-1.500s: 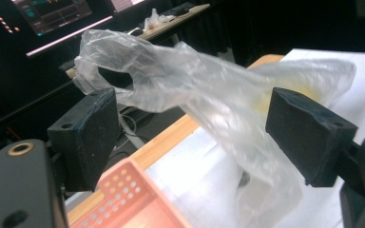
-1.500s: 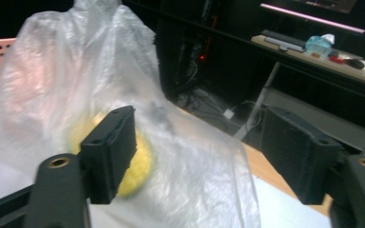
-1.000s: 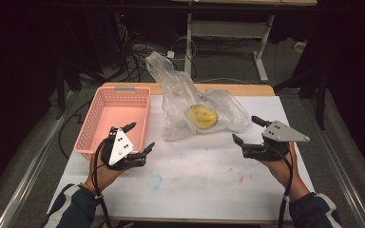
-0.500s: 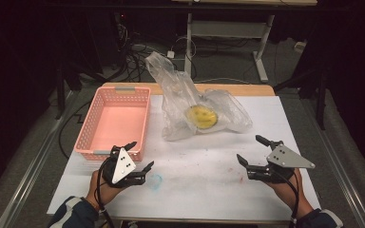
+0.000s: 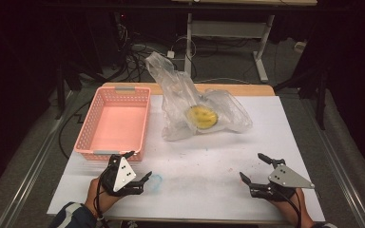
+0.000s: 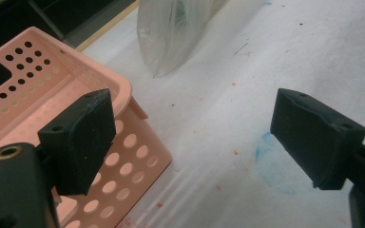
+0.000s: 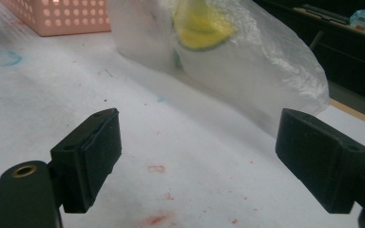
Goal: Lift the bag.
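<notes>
Both grippers, left (image 5: 132, 167) and right (image 5: 255, 169), low in frame, jaws spread, holding nothing. Bag (image 5: 197, 107) with yellow thing (image 5: 202, 115) sits center on table (image 5: 209, 166), untouched; basket (image 5: 115, 123) empty. Nothing started.

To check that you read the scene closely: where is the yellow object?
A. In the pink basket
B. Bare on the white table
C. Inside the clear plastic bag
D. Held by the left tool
C: the yellow object shows through the clear plastic bag, beside the pink basket.
</notes>
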Motion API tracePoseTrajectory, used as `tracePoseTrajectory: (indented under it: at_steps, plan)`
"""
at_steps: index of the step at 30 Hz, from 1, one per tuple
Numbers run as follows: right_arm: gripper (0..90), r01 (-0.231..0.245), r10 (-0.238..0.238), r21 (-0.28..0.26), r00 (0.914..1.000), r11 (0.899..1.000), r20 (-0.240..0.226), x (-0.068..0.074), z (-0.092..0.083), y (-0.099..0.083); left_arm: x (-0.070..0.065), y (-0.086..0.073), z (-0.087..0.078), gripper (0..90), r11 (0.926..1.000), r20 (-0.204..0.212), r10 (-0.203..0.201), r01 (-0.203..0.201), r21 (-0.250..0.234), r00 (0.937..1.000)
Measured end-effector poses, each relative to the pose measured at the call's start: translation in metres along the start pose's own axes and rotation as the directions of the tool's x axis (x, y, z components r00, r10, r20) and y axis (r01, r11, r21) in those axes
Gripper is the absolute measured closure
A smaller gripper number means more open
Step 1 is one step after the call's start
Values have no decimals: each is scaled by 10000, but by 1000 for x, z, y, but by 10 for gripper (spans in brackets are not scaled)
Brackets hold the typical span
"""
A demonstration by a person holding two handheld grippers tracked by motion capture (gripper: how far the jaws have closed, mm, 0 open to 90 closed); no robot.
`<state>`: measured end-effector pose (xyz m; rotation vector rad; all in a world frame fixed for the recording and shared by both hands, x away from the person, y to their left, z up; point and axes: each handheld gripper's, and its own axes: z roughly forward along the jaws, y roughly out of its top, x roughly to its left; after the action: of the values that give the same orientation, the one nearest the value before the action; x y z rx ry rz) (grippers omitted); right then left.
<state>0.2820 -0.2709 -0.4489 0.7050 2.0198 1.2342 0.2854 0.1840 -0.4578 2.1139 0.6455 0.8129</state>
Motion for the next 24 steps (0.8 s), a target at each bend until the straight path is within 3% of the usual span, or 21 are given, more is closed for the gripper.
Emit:
tracePoseTrajectory:
  at_steps: [4, 10, 24]
  plan:
    - [161, 178, -178, -112, 9998, 9998, -9, 3, 0, 2, -1, 0, -1, 146, 9999, -27, 160, -160, 9, 9999]
    - [161, 491, -491, -13, 9988, 9988, -22, 8, 0, 4, 1, -1, -5, 146, 9999, -124, -49, 47, -152, 9999]
    - [162, 553, -553, -60, 9985, 9985, -11, 7, -1, 4, 1, 1, -2, 147, 9999, -72, -26, 25, -108, 10000]
